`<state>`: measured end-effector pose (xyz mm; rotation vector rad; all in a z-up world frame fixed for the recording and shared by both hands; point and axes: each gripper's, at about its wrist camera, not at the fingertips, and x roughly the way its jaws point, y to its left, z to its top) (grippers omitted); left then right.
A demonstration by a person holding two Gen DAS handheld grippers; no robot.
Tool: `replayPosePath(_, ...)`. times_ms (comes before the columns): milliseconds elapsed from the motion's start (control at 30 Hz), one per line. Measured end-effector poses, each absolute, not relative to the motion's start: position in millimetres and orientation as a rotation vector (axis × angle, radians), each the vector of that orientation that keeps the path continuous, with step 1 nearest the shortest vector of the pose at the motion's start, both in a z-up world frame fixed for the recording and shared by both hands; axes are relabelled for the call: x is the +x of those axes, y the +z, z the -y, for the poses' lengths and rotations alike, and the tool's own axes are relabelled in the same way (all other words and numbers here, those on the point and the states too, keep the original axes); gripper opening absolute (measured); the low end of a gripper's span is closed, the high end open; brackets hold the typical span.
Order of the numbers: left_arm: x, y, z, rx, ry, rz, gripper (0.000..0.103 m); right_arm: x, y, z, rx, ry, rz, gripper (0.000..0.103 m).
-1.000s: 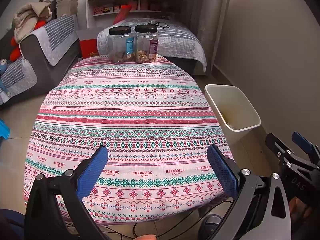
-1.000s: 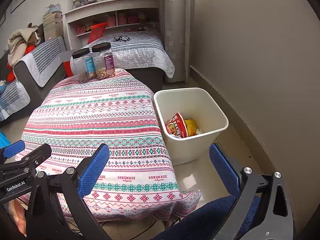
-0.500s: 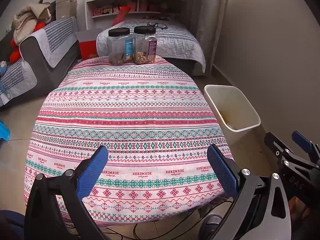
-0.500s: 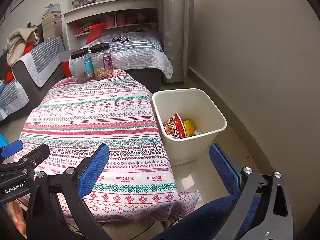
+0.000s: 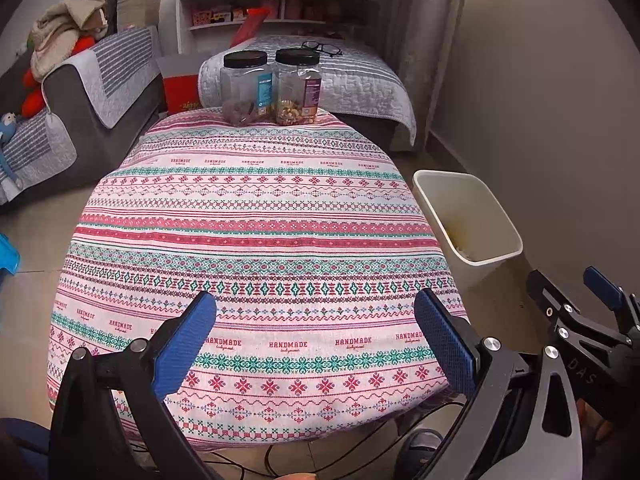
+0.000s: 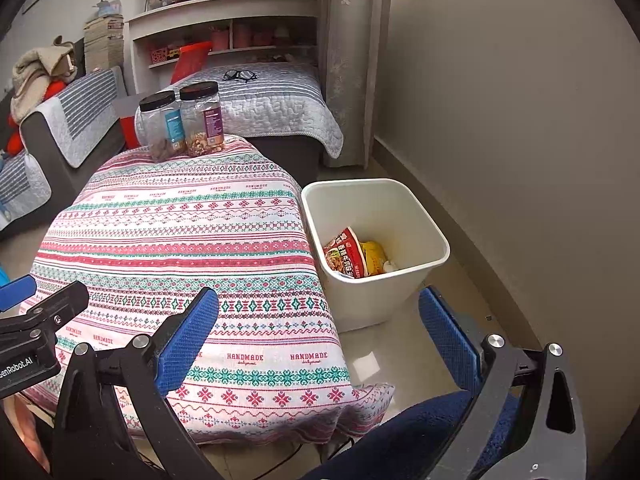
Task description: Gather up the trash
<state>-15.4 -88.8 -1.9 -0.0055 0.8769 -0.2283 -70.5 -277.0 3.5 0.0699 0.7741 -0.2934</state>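
A white trash bin [image 6: 376,248] stands on the floor right of the table; it also shows in the left wrist view [image 5: 468,216]. Inside lie a red noodle wrapper [image 6: 346,254] and a yellow wrapper [image 6: 374,256]. My left gripper [image 5: 316,336] is open and empty, held over the near edge of the patterned tablecloth [image 5: 256,240]. My right gripper [image 6: 320,328] is open and empty, near the table's front right corner, below the bin. No trash shows on the cloth.
Two black-lidded jars [image 5: 272,88] of snacks stand at the table's far edge. Behind is a bed with glasses [image 6: 240,75], a shelf, and a grey sofa [image 5: 80,92] at left. A wall runs along the right. Cables lie under the table.
Both views have shifted slightly, the scene sliding a little. Both grippers stay open and empty.
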Motion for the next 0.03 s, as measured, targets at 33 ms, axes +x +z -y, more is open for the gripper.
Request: replayPosePath(33, -14.8, -2.3, 87.6, -0.009, -0.227, -0.88, 0.096, -70.1, 3.3, 276.3, 0.068, -0.295, -0.775, 0.096)
